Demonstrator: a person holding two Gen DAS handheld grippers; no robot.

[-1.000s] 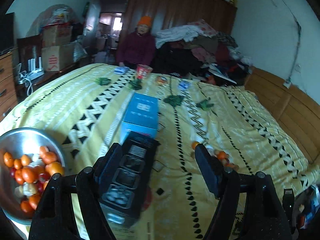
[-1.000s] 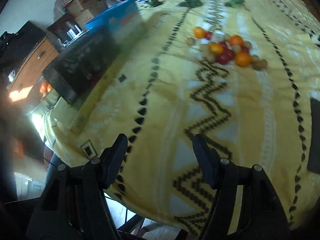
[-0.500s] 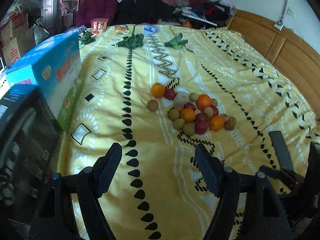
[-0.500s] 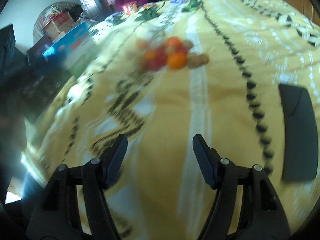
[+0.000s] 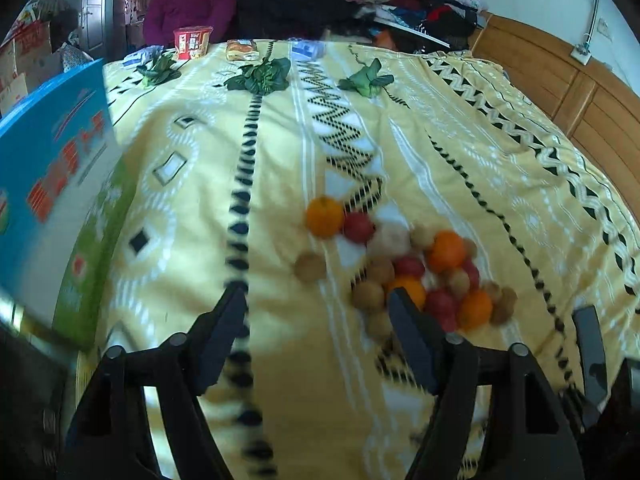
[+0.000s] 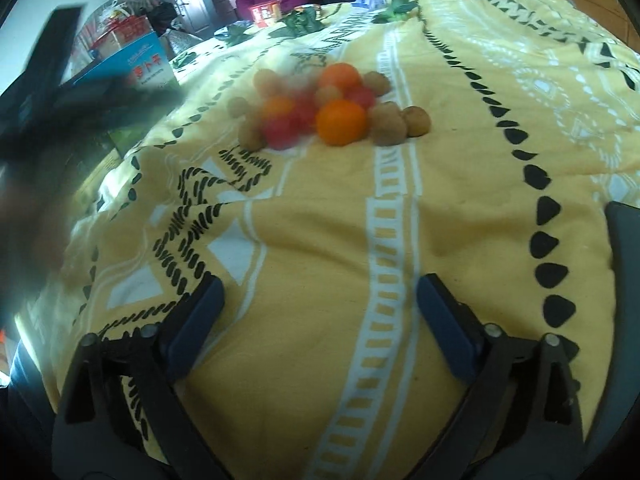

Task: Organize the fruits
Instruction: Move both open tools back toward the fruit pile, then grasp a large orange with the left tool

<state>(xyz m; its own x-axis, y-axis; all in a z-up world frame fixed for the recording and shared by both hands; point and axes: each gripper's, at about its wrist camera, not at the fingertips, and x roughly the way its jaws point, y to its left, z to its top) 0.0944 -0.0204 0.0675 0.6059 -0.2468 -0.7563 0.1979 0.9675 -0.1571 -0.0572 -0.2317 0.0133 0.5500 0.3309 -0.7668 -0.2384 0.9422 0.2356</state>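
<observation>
A pile of fruit lies on the yellow patterned bedspread: oranges, red fruits and small brown ones. My left gripper hovers just short of the pile. Its jaws are closing with nothing between them, and its right fingertip overlaps the near edge of the pile. In the right wrist view the same pile sits further ahead. My right gripper is over bare bedspread, jaws opening wide and empty.
A blue carton stands at the left of the bed. Leafy greens, a red cup and packets lie at the far end, where a person sits. A dark flat object lies at the right. A wooden headboard lines the right side.
The left view swung from the metal bowl and boxes over to the fruit pile and sank closer to it. The right gripper's jaws widened and it neared the pile.
</observation>
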